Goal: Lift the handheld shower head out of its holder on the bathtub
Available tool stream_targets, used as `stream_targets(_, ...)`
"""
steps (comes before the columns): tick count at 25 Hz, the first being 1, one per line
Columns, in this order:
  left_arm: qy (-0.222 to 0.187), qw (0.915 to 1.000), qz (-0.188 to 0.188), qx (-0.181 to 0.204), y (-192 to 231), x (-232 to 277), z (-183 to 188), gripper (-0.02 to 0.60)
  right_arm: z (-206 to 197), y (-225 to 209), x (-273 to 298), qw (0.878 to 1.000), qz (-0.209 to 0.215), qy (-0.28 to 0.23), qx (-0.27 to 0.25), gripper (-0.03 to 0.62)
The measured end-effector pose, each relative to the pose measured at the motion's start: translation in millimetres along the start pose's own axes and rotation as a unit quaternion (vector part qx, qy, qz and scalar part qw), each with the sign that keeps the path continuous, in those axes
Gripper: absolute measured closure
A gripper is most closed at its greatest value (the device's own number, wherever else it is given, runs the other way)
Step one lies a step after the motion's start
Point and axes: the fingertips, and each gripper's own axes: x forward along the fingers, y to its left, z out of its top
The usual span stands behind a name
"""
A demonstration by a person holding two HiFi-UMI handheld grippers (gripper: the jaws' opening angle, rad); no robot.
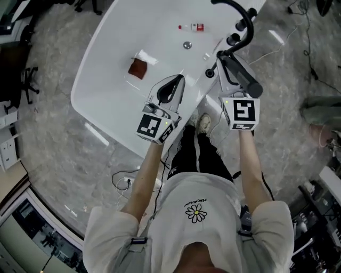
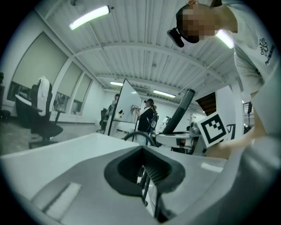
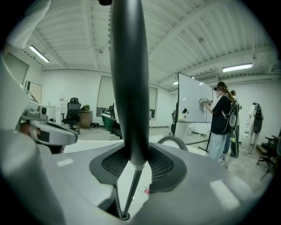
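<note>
The black handle of the shower head [image 1: 241,74] slants over the white bathtub's rim [image 1: 205,88], beside the black tap knobs [image 1: 233,39]. Its hose [image 1: 234,6] loops away at the top. My right gripper [image 1: 233,72] is shut on this handle. In the right gripper view the handle [image 3: 129,88] fills the gap between the pads [image 3: 163,163], and the ribbed hose [image 3: 131,189] hangs below it. My left gripper [image 1: 176,82] hovers over the tub's near rim, shut with nothing in it [image 2: 142,151]. The left gripper view shows the handle [image 2: 180,110] tilted. The holder is hidden.
Inside the tub lie a brown-red object [image 1: 138,68], a small bottle [image 1: 194,26] and the round drain [image 1: 187,45]. The person's shoe [image 1: 204,123] is on the marbled floor by the tub. People stand at a whiteboard [image 3: 191,103] far off. Office chairs [image 2: 41,118] stand around.
</note>
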Motion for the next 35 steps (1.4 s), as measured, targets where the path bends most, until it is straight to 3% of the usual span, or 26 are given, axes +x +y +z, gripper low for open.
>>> stream_targets(4, -0.073, 0.9967, 0.006, 0.035, -13.0, -2.1, 113.1, 0.580, 130.4, -13.0, -42.2, 0.995, -0.013, -0.098, -0.017, 0.441)
stream_targets(7, -0.119, 0.9918, 0.025, 0.038, -18.7, -9.0, 194.1, 0.580, 219.9, -22.8, -75.0, 0.985, -0.020, -0.172, -0.014, 0.441)
stream_targets(10, -0.168, 0.9842, 0.026, 0.048, -42.9, -33.6, 262.7, 0.580, 268.2, -23.8, -117.9, 0.977, -0.019, -0.212, 0.003, 0.442)
stream_targets(13, -0.203, 0.9766, 0.010, 0.071, -68.8, -50.7, 307.6, 0.580, 297.8, -23.2, -155.1, 0.968, -0.024, -0.249, 0.004, 0.442)
stream_targets(17, -0.196, 0.9758, 0.012, 0.096, -84.1, -46.1, 317.0, 0.580, 313.3, -19.8, -175.8, 0.965, -0.010, -0.261, 0.014, 0.441)
stream_targets(22, -0.190, 0.9778, -0.003, 0.088, -99.8, -43.7, 300.1, 0.580, 294.9, -14.0, -175.7, 0.969, -0.006, -0.247, 0.028, 0.441)
stream_targets(35, -0.206, 0.9735, -0.022, 0.097, -113.0, -36.1, 313.9, 0.580, 297.4, -26.6, -179.4, 0.967, -0.018, -0.252, 0.033, 0.441)
